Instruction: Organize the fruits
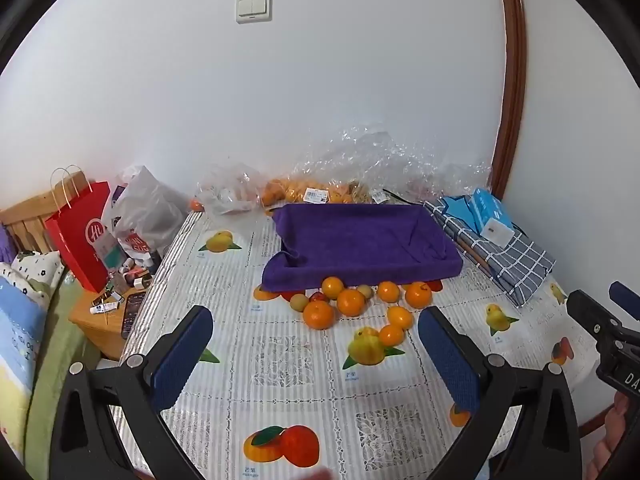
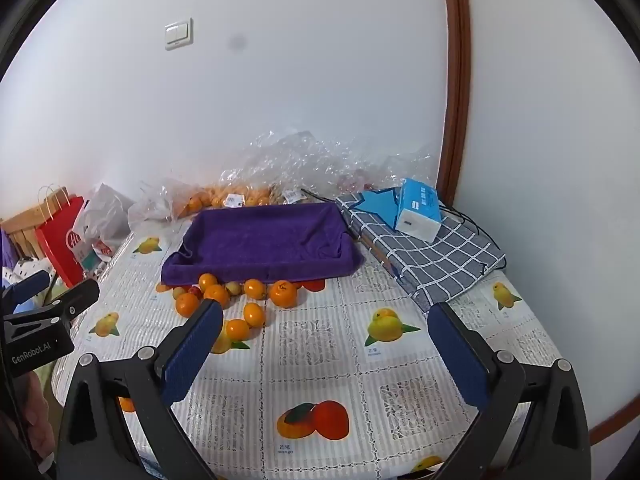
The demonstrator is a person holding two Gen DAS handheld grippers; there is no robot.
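Tray (image 1: 360, 240): one, lined with purple towel, on the table (image 1: 280, 364) toward the wall; long axis runs left-right across both views; nothing in it.

Oranges (image 1: 351, 302): loose cluster on the tablecloth just in front of the tray's near edge, some touching one another. About seven show in the left wrist view. Two lie apart, nearer the cameras (image 1: 396, 326).

Small pale fruits (image 1: 299, 303): two among the oranges. One small red fruit (image 1: 318, 297), partly hidden.

Left gripper (image 1: 316, 344): jaws wide, nothing between them, above the table short of the fruit.

Right gripper (image 2: 326, 340): jaws wide, holding nothing, above bare tablecloth right of the cluster.

Clear bags (image 1: 320, 188): against the wall behind the tray, more oranges inside; count cannot be told.

Tissue box (image 2: 420, 210): one, on a folded checked cloth (image 2: 432, 260), right of the tray.

Left wrist view only: bedside stand with phone (image 1: 132, 314) and small bottles. Red paper bag (image 1: 80, 236) shows in both.
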